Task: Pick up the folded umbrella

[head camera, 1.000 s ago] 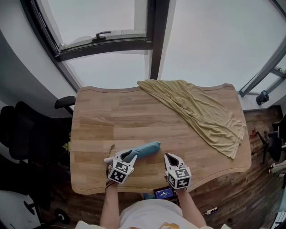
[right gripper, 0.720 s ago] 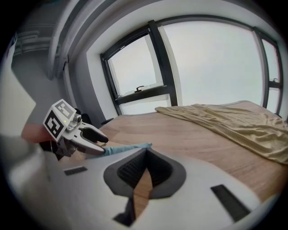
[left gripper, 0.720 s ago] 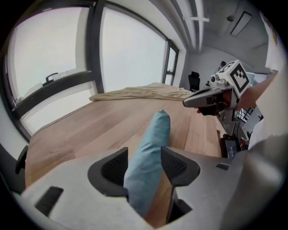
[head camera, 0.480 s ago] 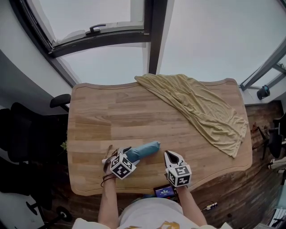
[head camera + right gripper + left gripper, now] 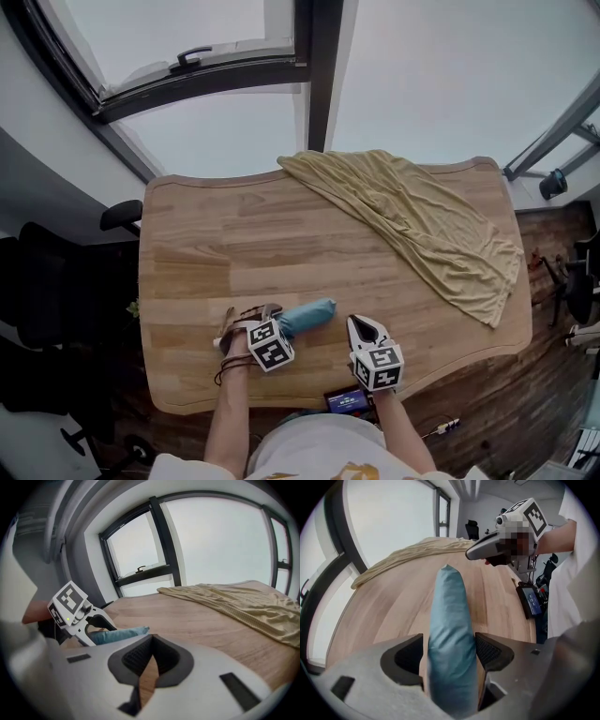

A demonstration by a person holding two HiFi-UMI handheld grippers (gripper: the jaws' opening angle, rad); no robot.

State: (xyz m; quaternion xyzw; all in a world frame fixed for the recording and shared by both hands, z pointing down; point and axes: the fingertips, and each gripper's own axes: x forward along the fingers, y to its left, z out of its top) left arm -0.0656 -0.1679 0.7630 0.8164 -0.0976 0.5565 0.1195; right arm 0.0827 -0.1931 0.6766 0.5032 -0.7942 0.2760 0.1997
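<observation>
The folded blue umbrella [image 5: 309, 316] lies on the wooden table [image 5: 234, 253] near its front edge, tip toward the right. My left gripper [image 5: 259, 320] points steeply down over the umbrella's left part. In the left gripper view the umbrella [image 5: 450, 634] runs between the jaws of this gripper [image 5: 449, 653]. Its jaws have just been opening; they stand wide astride the umbrella and do not press on it. My right gripper [image 5: 362, 326] hovers just right of the umbrella's tip, shut and empty. In the right gripper view it [image 5: 151, 656] faces the umbrella [image 5: 119, 633].
A yellow-beige cloth [image 5: 422, 230] is draped across the table's far right part and over its right edge. A small device with a screen [image 5: 345, 401] sits below the front edge. A black chair [image 5: 56, 291] stands to the left. Windows are behind the table.
My left gripper has sunk and rolled over the umbrella's left end, and its jaws have opened around it. The right gripper has hardly shifted.
</observation>
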